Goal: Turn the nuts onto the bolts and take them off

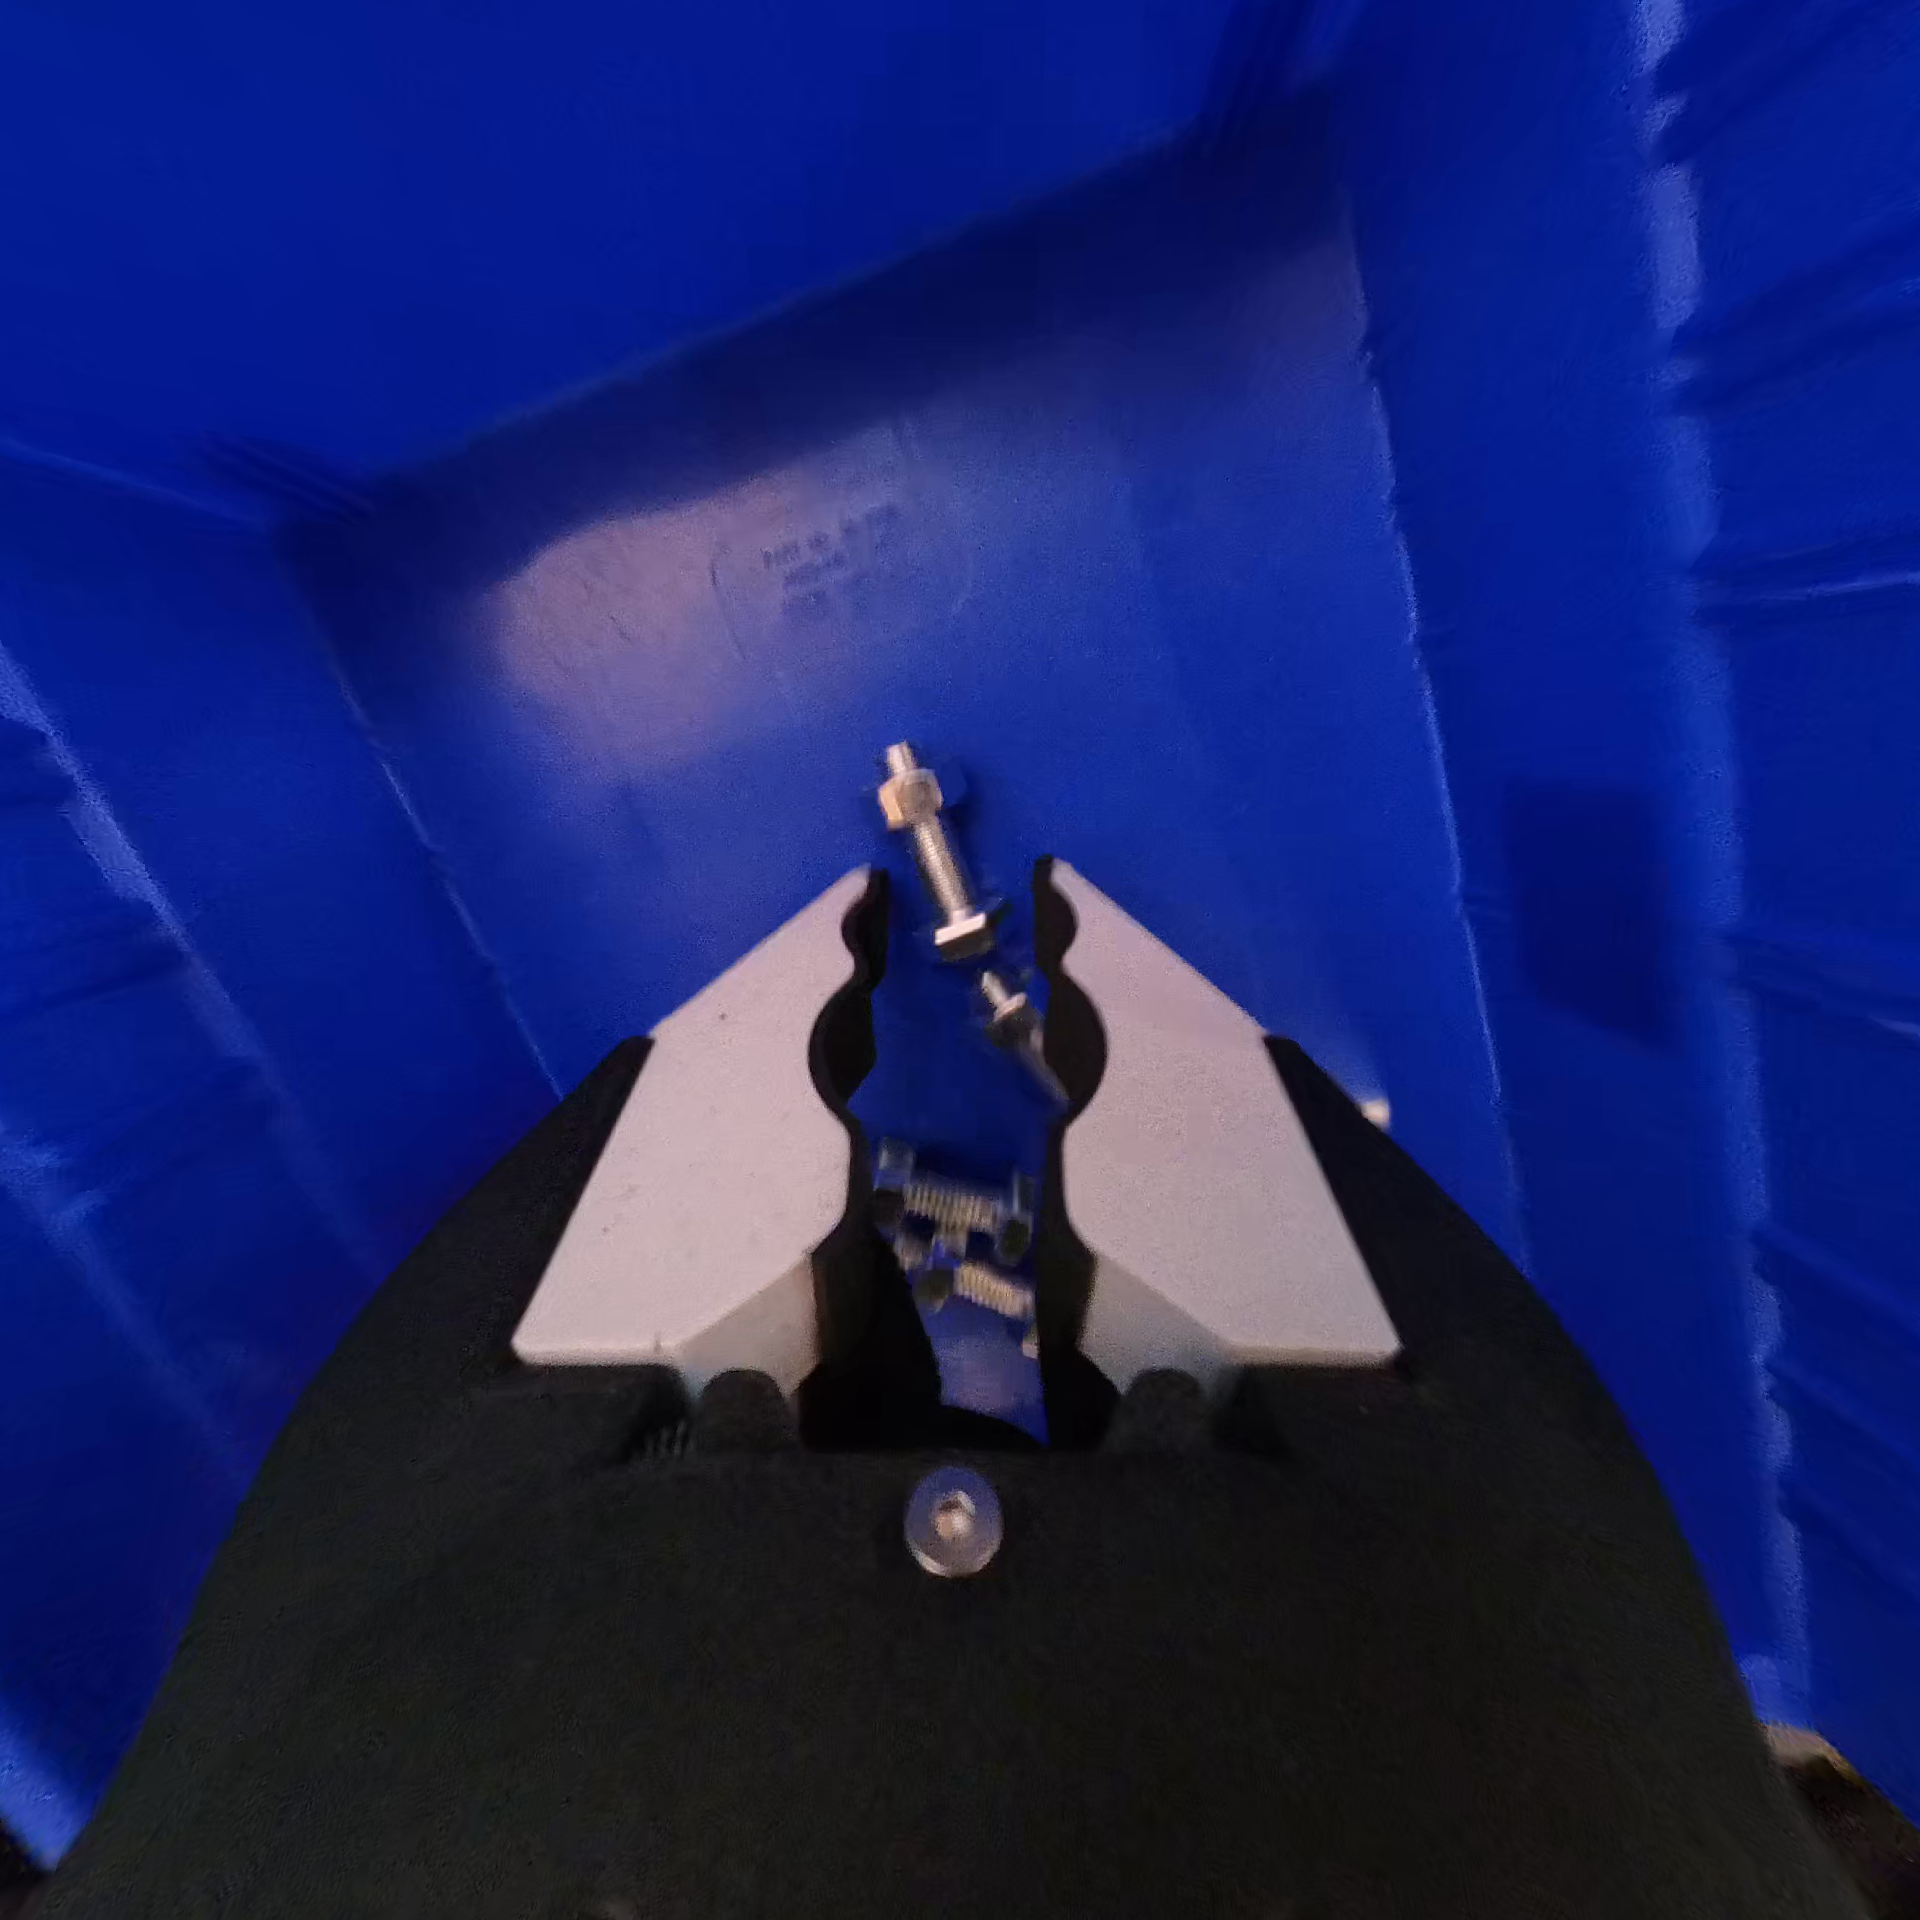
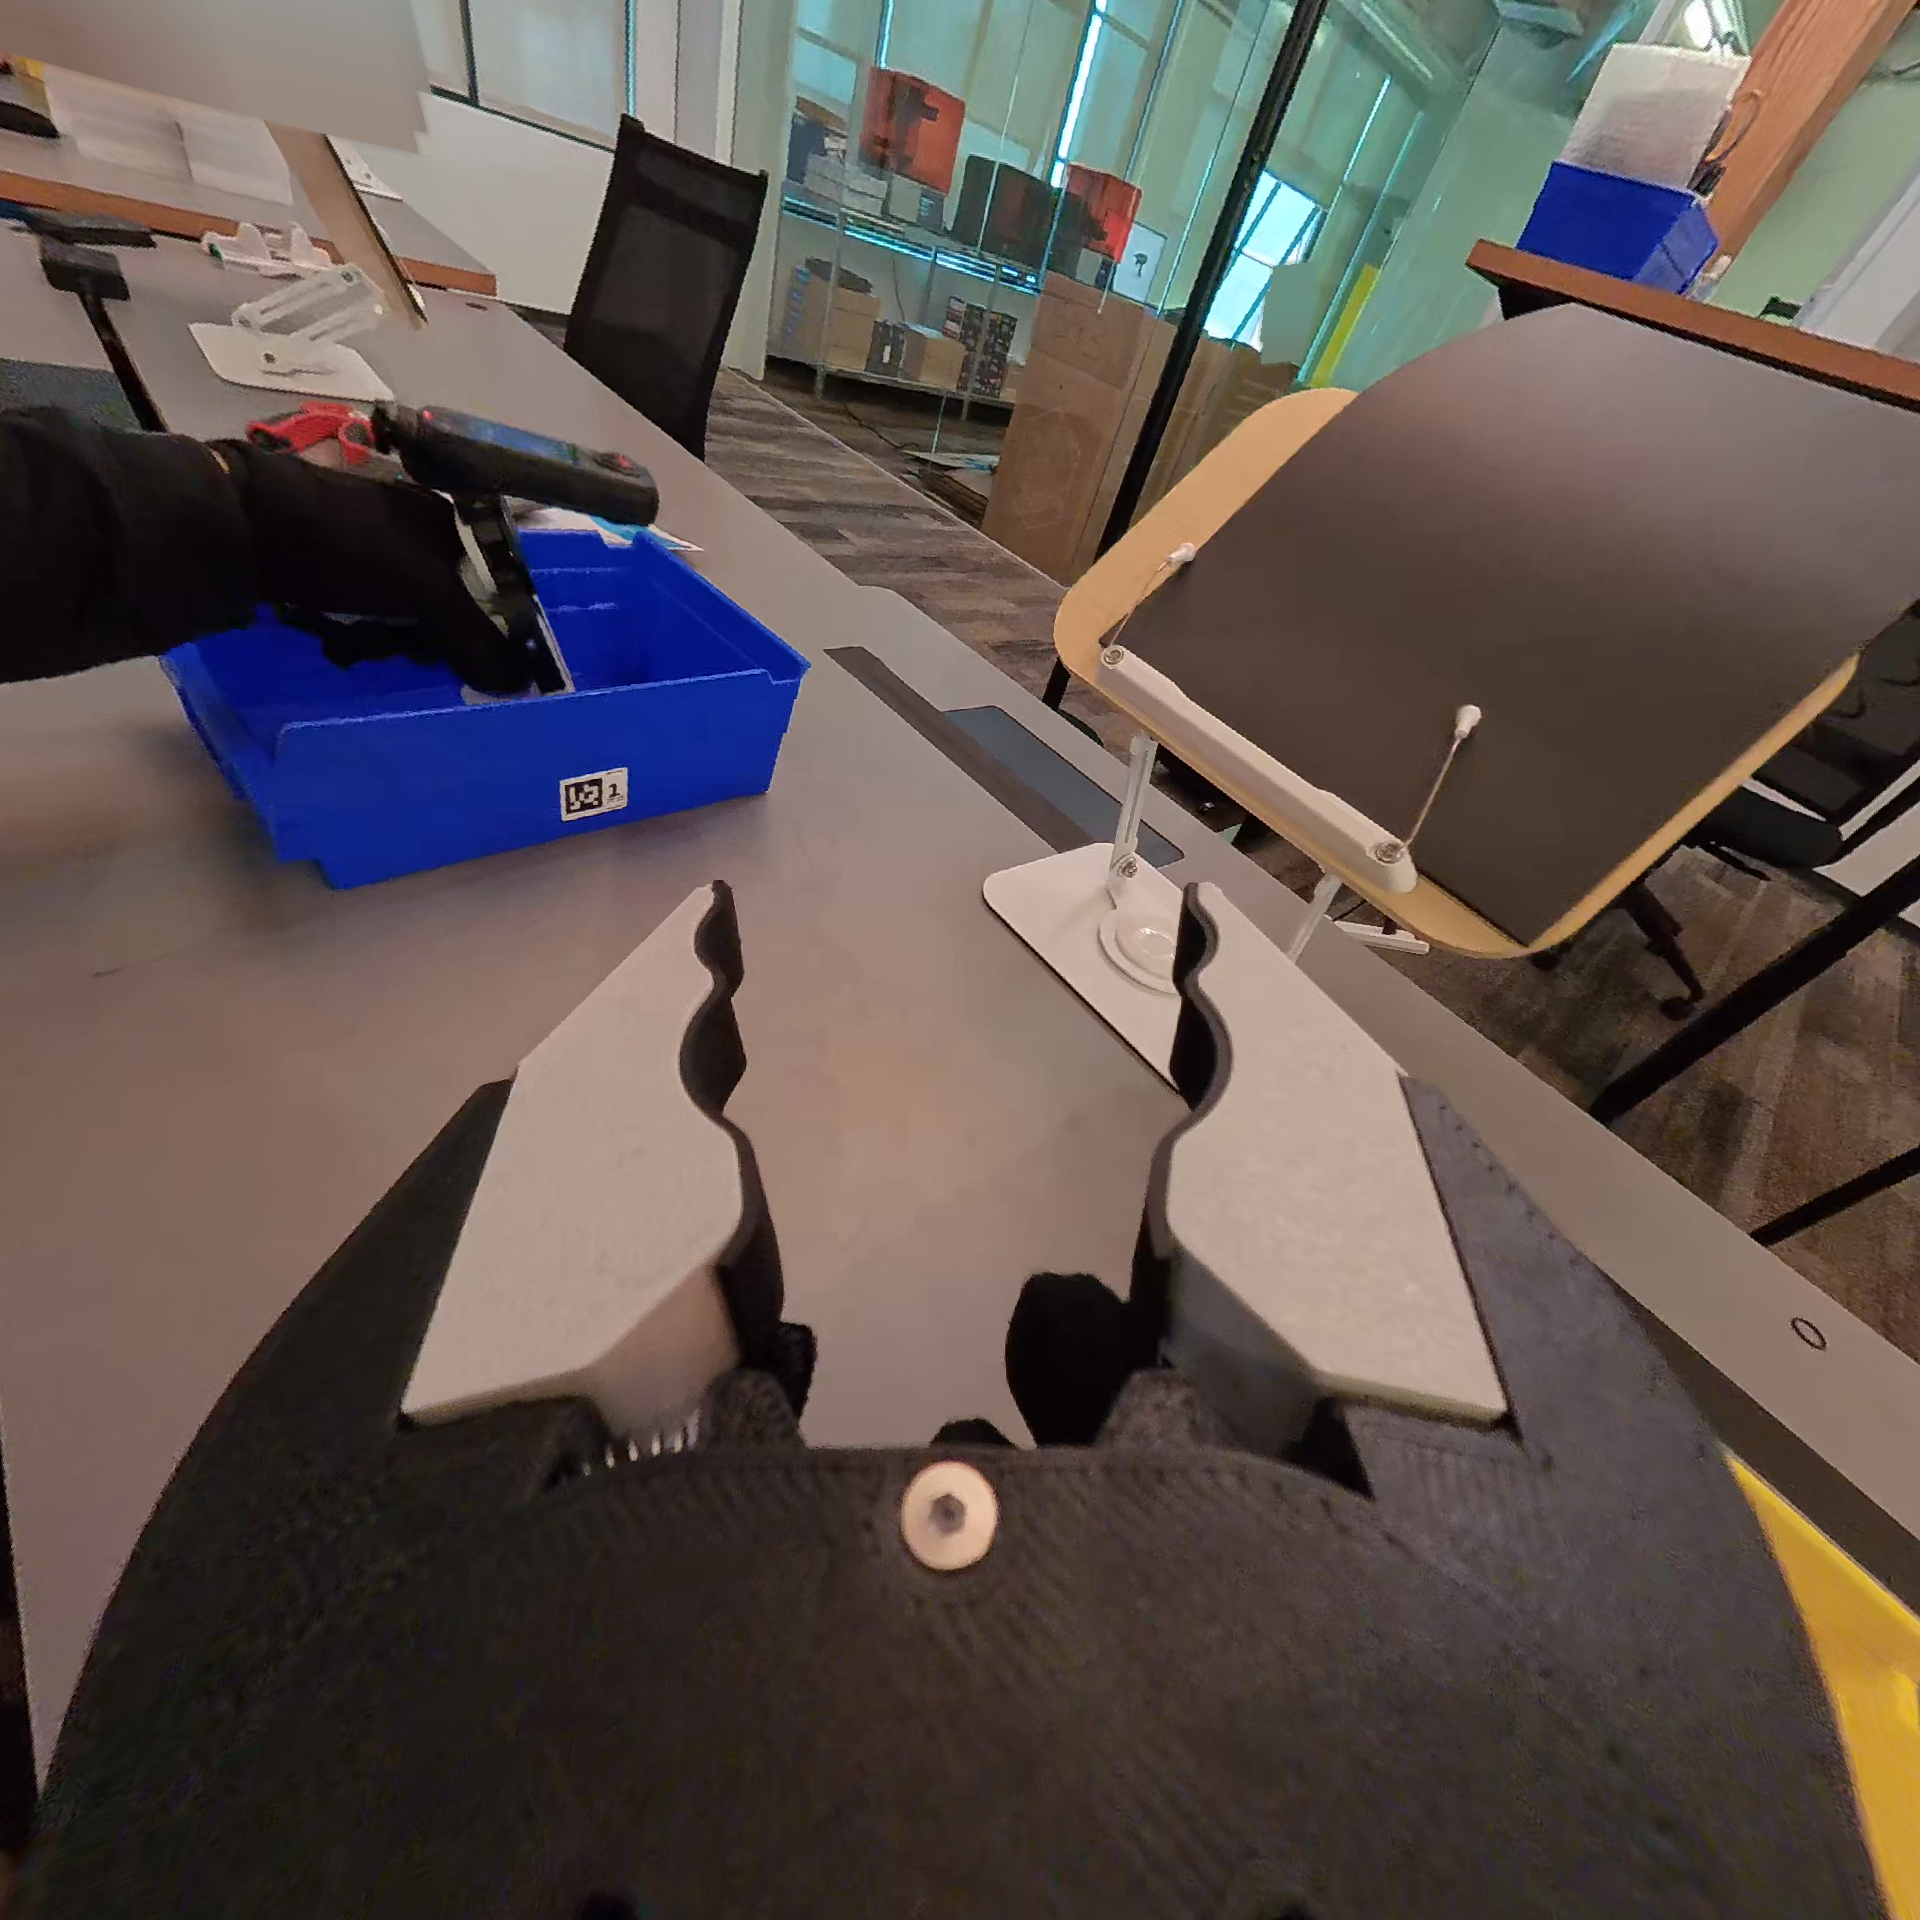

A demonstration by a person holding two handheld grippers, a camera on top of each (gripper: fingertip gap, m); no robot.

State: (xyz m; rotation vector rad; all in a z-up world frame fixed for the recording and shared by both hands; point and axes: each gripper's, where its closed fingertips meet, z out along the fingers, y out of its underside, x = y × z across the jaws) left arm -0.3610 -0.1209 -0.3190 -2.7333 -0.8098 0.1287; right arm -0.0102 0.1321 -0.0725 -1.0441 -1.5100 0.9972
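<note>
Nearest in the left wrist view is the left gripper (image 1: 961,883). Its jaws are spread a little and hold nothing. It points down into the blue bin (image 1: 312,935). Just past its tips a bolt (image 1: 928,857) lies on the bin floor, near the middle. A nut (image 1: 896,798) is on the bolt, close to the far end. The square head of the bolt sits right between the two tips. A second bolt (image 1: 1013,1023) lies closer in, partly hidden behind the right-side finger.

In the right wrist view the right gripper (image 2: 956,904) is nearest. Its jaws are spread wide and hold nothing. It hangs over the bare gray table (image 2: 914,1091), well apart from the bin (image 2: 499,790). The bin sits toward the far left side of the table. A gloved hand (image 2: 353,561) holds the left gripper (image 2: 514,665) down in the bin. A white stand (image 2: 1101,945) with a dark board is at the right edge of the table.

The step now looks like picking up the first bolt. To do it well, go lower and grab the bolt on its bare stem, between head and nut. Keep the nut free so the right gripper can turn it. Squeeze slowly, since a round bolt can roll away. Stay clear of the second bolt so it does not get pinched too.
</note>
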